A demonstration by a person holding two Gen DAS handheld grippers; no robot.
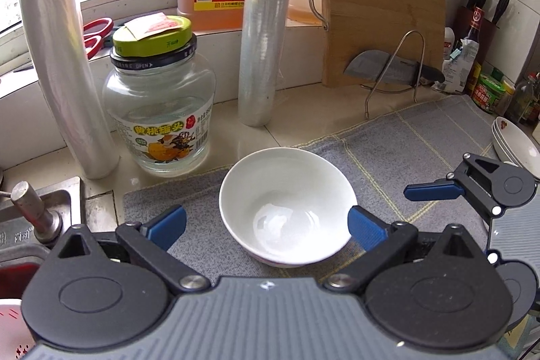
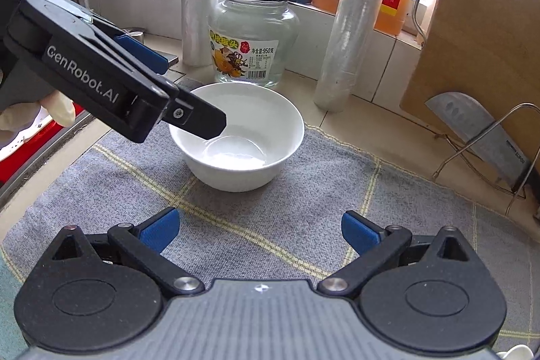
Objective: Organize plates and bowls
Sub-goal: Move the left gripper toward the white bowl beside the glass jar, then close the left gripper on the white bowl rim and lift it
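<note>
A white bowl (image 1: 287, 211) stands upright and empty on the grey mat (image 1: 422, 137). My left gripper (image 1: 266, 228) is open and hovers at the bowl, whose body lies between the two blue pads; the right pad (image 1: 366, 230) is at its rim. In the right wrist view the left gripper (image 2: 192, 92) reaches in from the left, its near finger over the left rim of the bowl (image 2: 249, 140). My right gripper (image 2: 260, 230) is open and holds nothing, a short way in front of the bowl above the mat (image 2: 303, 225). Stacked white plates (image 1: 516, 144) sit at the mat's far right.
Behind the bowl stand a glass jar (image 1: 158, 110) and two cling-film rolls (image 1: 260, 39). A wooden board (image 1: 381, 5), a cleaver on a wire rack (image 2: 479, 130) and condiment bottles (image 1: 489, 90) line the back right. A sink (image 1: 37, 218) lies left. A gloved hand (image 2: 57, 110) holds the left gripper.
</note>
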